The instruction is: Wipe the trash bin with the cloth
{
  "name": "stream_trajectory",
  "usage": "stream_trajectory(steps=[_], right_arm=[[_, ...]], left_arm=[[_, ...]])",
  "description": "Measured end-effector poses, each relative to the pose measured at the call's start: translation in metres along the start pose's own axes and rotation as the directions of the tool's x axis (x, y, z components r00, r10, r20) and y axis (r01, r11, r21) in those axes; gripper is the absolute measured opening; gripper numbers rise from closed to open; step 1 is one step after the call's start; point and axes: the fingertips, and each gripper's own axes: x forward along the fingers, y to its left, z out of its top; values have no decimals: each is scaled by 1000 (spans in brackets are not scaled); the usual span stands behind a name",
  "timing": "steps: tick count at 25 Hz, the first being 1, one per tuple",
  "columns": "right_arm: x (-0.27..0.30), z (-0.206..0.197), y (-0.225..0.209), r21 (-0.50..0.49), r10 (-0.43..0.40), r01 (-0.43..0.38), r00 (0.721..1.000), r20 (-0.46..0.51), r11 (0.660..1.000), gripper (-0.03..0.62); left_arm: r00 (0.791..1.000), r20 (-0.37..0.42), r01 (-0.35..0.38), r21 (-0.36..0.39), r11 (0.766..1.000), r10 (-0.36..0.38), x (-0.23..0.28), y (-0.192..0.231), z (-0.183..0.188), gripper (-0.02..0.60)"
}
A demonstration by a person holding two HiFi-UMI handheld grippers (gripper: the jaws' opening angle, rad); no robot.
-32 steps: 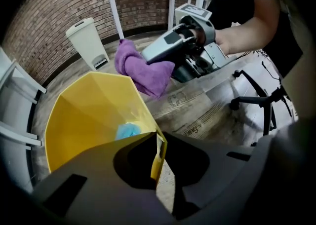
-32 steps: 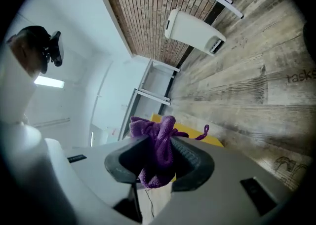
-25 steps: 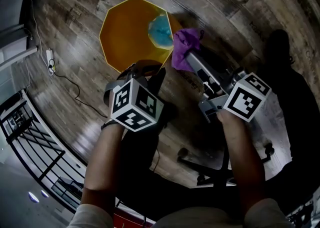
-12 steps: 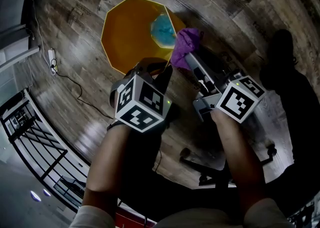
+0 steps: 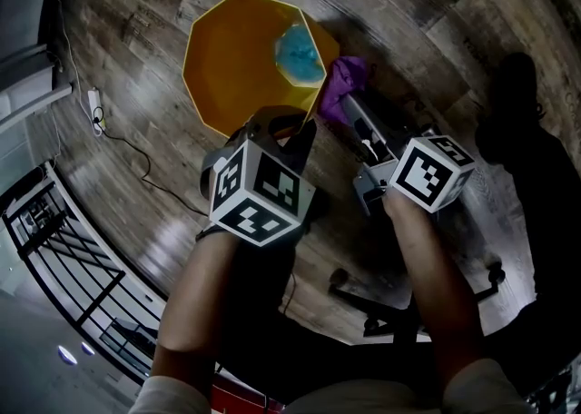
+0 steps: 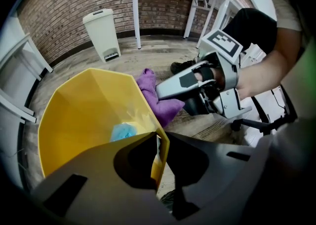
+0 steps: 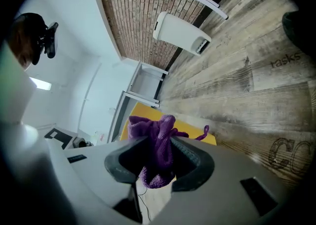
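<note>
Head view: dim, dark vignette at corners, pale glare on wood floor (image 5: 168,244). Gripper views: brighter, strong fisheye curvature twd edges, near foreground soft.

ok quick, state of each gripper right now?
Left gripper: closed on the rim of the yellow trash bin.
Right gripper: closed on the purple cloth.

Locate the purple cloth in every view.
Head view: purple cloth, upper centre, at the right outer side of the yellow bin.
Left gripper view: centre, just right of the bin.
Right gripper view: lower centre, bin behind it.
Shared landmark: the yellow bin.
</note>
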Motion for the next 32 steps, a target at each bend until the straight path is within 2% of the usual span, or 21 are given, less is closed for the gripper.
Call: stream_trajectory(steps=[4, 15, 23, 32], right_arm=[[5, -6, -9, 25, -26, 26, 1000, -11, 999, 131], [27, -20, -63, -20, -144, 143, 986, -90, 990, 132], [48, -35, -118, -39, -266, 263, 950, -161, 964, 130], [65, -44, -156, -114, -344, 326, 914, -215, 938, 130]], left_arm=[[1000, 2, -2, 2, 1000, 2, -1, 0, 0, 31], [1000, 6, -5, 1, 1000, 5, -1, 1, 1, 31], [1000, 18, -11, -1, 1000, 11, -1, 1, 3, 29], [1000, 25, -13, -9, 1000, 13, -1, 1, 4, 31]])
